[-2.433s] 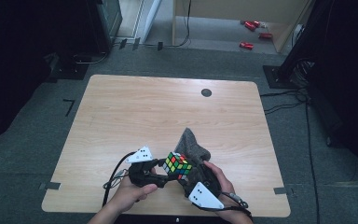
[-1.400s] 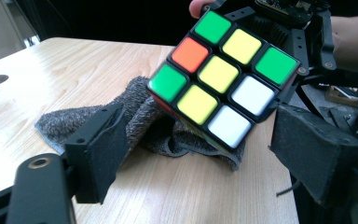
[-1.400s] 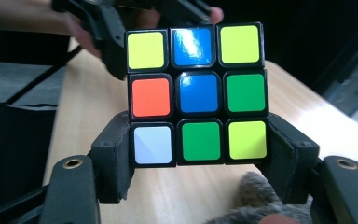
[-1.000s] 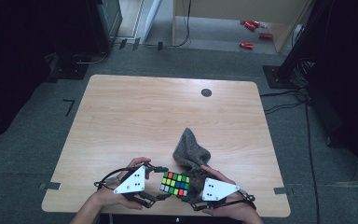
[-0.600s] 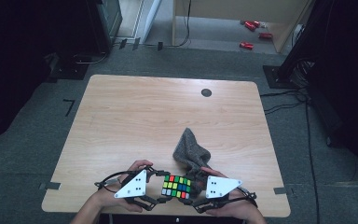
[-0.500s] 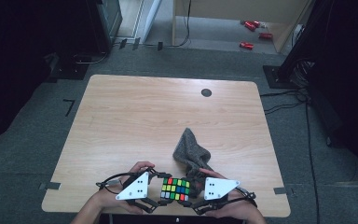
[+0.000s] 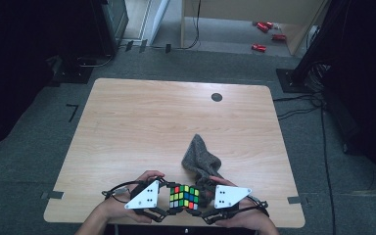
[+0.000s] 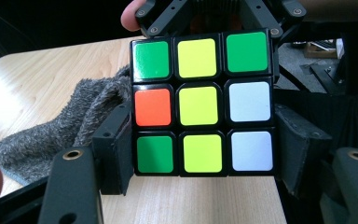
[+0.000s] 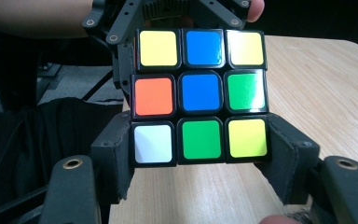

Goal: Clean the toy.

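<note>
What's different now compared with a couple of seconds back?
The colour cube was carried from beside the grey cloth toward the table's near edge. The left gripper has just been closing on it, its pads now pressing the sides; the right gripper still clamps it. The cloth stayed put.

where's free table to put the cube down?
Bare wood runs across the table from its left edge to the grey cloth and up to the black disc; also right of the cloth. The near edge is crowded: left gripper, cube, right gripper.
</note>
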Motion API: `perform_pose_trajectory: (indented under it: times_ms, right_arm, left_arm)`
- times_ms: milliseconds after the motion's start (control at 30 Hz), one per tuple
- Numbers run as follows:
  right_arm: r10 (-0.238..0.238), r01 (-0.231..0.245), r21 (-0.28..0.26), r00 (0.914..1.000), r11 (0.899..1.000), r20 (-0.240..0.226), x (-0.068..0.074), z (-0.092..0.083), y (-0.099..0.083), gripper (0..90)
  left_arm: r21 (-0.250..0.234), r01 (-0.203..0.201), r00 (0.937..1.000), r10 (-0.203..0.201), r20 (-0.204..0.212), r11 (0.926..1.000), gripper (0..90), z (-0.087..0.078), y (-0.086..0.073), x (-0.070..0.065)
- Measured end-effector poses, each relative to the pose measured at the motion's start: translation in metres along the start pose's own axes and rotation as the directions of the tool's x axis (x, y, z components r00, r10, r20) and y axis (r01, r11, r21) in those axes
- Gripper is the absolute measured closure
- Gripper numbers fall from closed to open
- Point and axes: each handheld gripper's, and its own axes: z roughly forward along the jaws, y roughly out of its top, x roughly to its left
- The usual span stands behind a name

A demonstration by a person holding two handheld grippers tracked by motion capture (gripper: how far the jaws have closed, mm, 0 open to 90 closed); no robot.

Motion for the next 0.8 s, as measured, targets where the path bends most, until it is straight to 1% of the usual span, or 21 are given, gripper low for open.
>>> perform_pose_trajectory:
  times_ms: [133,200,333,467,567,633,667,700,733,767,800]
  right_arm:
    - [0.011,-0.011,-0.021,0.9997,1.0,0.02,-0.001,0.0,0.001,34.2]
    - [0.018,-0.017,-0.024,0.9992,1.0,0.036,-0.002,0.0,0.002,33.6]
    - [0.029,-0.028,-0.018,0.9981,0.999,0.054,-0.002,0.0,0.001,33.2]
    - [0.037,-0.035,-0.021,0.9951,0.999,0.092,-0.004,-0.003,0.0,31.6]
    - [0.052,-0.048,-0.03,0.9907,0.998,0.126,-0.008,-0.007,0.0,27.0]
    - [0.078,-0.075,-0.028,0.9818,0.997,0.173,-0.011,-0.009,0.0,22.0]
    - [0.093,-0.09,-0.022,0.9759,0.996,0.198,-0.013,-0.01,-0.001,19.6]
    - [0.102,-0.103,-0.007,0.9655,0.995,0.24,-0.015,-0.01,-0.002,19.5]
    - [0.096,-0.102,0.009,0.9546,0.995,0.282,-0.017,-0.011,-0.004,19.2]
    - [0.096,-0.102,0.009,0.9546,0.995,0.282,-0.017,-0.011,-0.004,19.2]
    - [0.108,-0.122,0.021,0.9394,0.992,0.325,-0.02,-0.013,-0.006,16.3]
  left_arm:
    - [-0.031,0.027,0.9996,-0.027,0.002,0.9991,34.0,-0.003,0.001,0.004]
    - [-0.034,0.028,0.9996,-0.028,-0.003,0.999,34.6,-0.004,0.001,0.005]
    - [-0.032,0.033,0.9992,-0.033,-0.022,0.999,34.7,-0.006,0.0,0.006]
    - [-0.061,0.066,0.9969,-0.069,-0.04,0.996,34.9,-0.013,-0.001,0.012]
    - [-0.075,0.081,0.9942,-0.086,-0.064,0.9939,34.9,-0.017,-0.002,0.015]
    - [-0.075,0.09,0.9912,-0.097,-0.091,0.9931,34.9,-0.019,-0.003,0.017]
    - [-0.074,0.096,0.9894,-0.104,-0.101,0.9926,34.9,-0.021,-0.004,0.019]
    - [-0.077,0.102,0.9882,-0.11,-0.106,0.9918,34.9,-0.022,-0.005,0.021]
    - [-0.078,0.107,0.9864,-0.116,-0.116,0.9912,34.9,-0.024,-0.006,0.022]
    - [-0.078,0.107,0.9864,-0.116,-0.116,0.9912,35.0,-0.024,-0.006,0.022]
    - [-0.078,0.117,0.9829,-0.126,-0.134,0.9901,34.9,-0.026,-0.007,0.024]
